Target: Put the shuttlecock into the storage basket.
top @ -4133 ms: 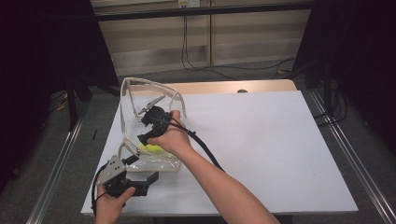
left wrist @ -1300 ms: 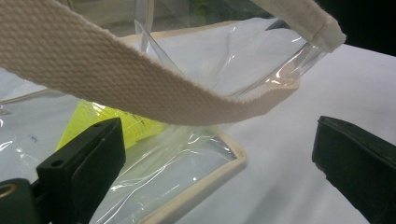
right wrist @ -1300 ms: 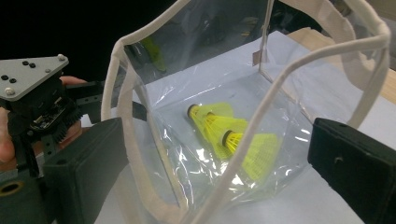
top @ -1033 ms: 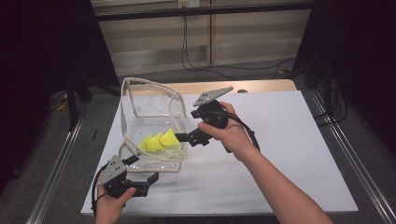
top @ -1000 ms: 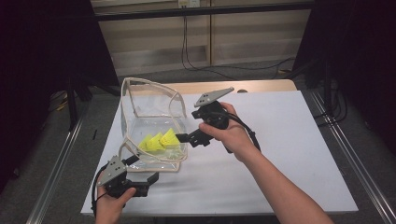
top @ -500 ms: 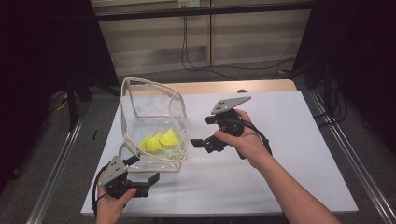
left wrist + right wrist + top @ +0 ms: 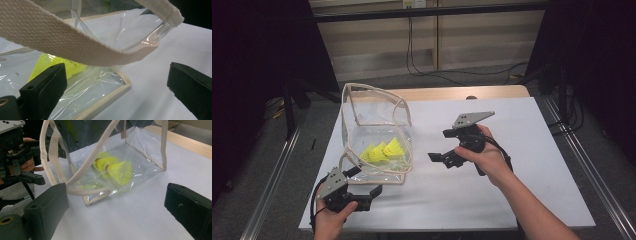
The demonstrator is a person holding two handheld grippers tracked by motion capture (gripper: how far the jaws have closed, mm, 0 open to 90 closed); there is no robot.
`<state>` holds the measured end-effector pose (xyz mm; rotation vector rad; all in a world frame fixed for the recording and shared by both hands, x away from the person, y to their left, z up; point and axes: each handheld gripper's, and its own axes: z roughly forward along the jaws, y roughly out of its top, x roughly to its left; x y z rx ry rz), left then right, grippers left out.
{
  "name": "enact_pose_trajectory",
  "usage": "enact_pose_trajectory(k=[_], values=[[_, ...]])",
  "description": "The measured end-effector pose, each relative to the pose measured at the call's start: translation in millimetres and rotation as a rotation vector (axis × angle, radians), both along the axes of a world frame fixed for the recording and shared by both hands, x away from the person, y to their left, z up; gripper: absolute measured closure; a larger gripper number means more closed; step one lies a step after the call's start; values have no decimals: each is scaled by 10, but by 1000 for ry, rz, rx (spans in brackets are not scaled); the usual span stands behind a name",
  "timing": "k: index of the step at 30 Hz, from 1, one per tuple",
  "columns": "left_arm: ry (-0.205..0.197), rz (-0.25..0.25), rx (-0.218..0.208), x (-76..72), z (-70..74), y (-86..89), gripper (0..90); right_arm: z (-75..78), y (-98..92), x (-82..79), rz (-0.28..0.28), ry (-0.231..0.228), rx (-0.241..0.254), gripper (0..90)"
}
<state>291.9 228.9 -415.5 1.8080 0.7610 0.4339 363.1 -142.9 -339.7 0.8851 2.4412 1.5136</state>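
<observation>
High view shows a clear, glossy plastic tote bag [image 7: 374,135] with woven cream canvas trim and straps standing mouth-up on the white counter [image 7: 512,200], holding yellow cone-shaped shuttlecocks [image 7: 384,150] that lie on their sides on its floor. Right gripper view has their round cork noses pointing toward the left tool [image 7: 367,192], skirts flaring the other way. Half a second ago the right tool [image 7: 439,157] sat closer to the bag; now it hangs well apart, jaws spread and empty, while the left tool's jaws stand spread at the bag's near corner, under a strap.

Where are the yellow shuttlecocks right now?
In the high view, the yellow shuttlecocks lie inside the clear bag at table left, between both tongs.
</observation>
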Motion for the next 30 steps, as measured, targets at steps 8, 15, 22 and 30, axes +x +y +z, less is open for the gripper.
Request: enact_pose_trajectory(k=[8, 15, 22, 30], values=[[2, 2, -1, -3, -1, -6, 28, -141, -153, -48, -19, 4, 3, 46], [1, -2, 5, -1, -3, -9, 28, -215, -287, -84, -42, -3, 2, 46], [-1, 1, 2, -2, 0, -4, 28, -285, -381, -127, -57, -8, -1, 46], [2, 2, 1, -5, 0, -7, 28, -381, -491, -180, -71, -10, 5, 45]])
